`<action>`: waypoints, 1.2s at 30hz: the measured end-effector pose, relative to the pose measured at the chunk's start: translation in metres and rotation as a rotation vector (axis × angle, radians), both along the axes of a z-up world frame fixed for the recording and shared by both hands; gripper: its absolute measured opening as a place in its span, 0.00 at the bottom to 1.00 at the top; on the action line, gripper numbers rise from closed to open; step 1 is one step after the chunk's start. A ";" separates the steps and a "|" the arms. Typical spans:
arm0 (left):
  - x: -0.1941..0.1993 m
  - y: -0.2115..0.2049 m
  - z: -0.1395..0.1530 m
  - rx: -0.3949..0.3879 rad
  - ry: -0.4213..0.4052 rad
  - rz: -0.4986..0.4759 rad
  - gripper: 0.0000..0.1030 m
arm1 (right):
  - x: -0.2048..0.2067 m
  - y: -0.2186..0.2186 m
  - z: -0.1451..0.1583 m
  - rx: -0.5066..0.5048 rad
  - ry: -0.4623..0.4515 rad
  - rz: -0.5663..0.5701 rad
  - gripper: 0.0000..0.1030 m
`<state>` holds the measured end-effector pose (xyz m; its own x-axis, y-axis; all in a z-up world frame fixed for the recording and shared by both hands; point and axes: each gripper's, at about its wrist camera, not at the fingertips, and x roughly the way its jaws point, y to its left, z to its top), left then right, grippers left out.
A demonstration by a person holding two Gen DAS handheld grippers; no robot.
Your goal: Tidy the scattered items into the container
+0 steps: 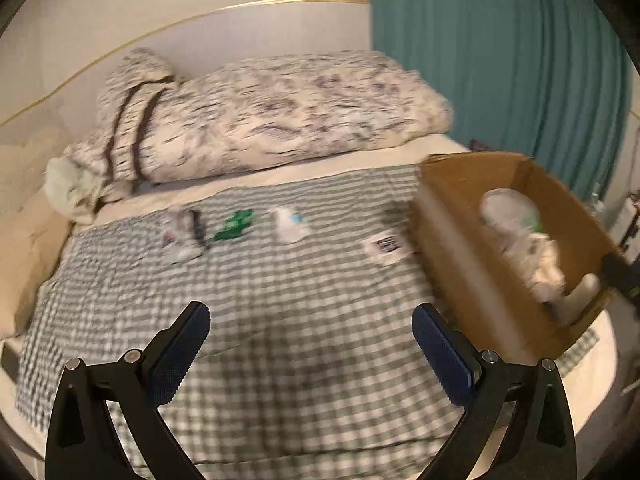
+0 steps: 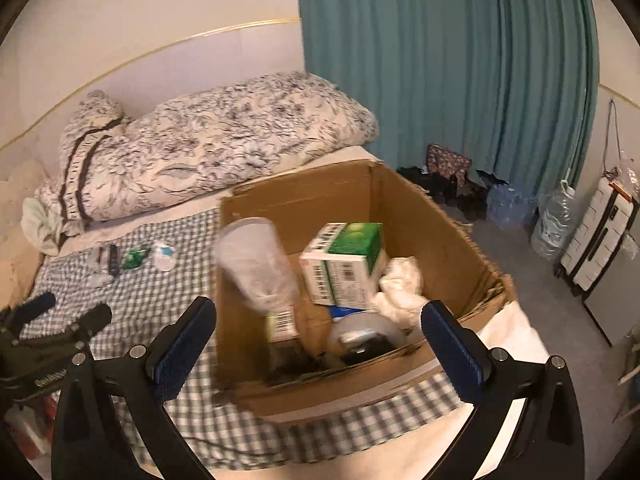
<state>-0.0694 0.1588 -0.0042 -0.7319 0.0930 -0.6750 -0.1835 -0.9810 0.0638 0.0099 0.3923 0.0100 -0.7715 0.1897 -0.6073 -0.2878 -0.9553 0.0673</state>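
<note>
So both grippers are spread wide with nothing caught between the pads. The left gripper (image 1: 311,322) is held over the checked blanket (image 1: 280,360), pointed up the bed. The right gripper (image 2: 319,318) is hung just in front of the cardboard box (image 2: 432,216), aimed down into it. The left gripper can also be spotted at the lower left edge of the right wrist view, over the same blanket.

The box is parked on the right side of the bed, on the blanket, open at the top. Inside it, a green and white carton (image 2: 344,264) is seen leaning against the back area, with a crumpled white wad (image 2: 400,288) just beside it on the right. A clear plastic bottle (image 2: 256,264) is caught blurred at the near left of the box, tilted, mouth end up. Whether it's resting or mid-drop can't be told. Some dark and silvery stuff is piled at the bottom, too murky to name.

Still left out on the blanket, well apart from the box: a green wrapper (image 1: 234,226), a small white item (image 1: 290,224) next to it, a clear packet with a dark strip (image 1: 184,236) further left, and a white label card (image 1: 388,246) lying just beside the box wall.

A patterned duvet (image 1: 260,116) is bundled at the head of the bed, and a teal curtain (image 1: 500,60) is hung behind.
</note>
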 end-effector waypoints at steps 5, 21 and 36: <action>0.007 -0.060 -0.001 -0.017 0.007 0.102 1.00 | 0.009 -0.038 0.004 -0.005 0.024 0.056 1.00; 0.026 -0.189 -0.027 0.022 -0.032 0.267 1.00 | 0.016 -0.162 -0.010 0.047 0.085 0.270 1.00; -0.080 -0.189 -0.070 0.048 -0.067 0.246 1.00 | -0.092 -0.196 -0.072 0.010 -0.024 0.330 1.00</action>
<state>-0.1495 -0.0305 -0.0747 -0.6902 -0.0494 -0.7219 0.0590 -0.9982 0.0119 -0.0823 0.1966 -0.0616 -0.7776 -0.0622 -0.6256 0.0364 -0.9979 0.0540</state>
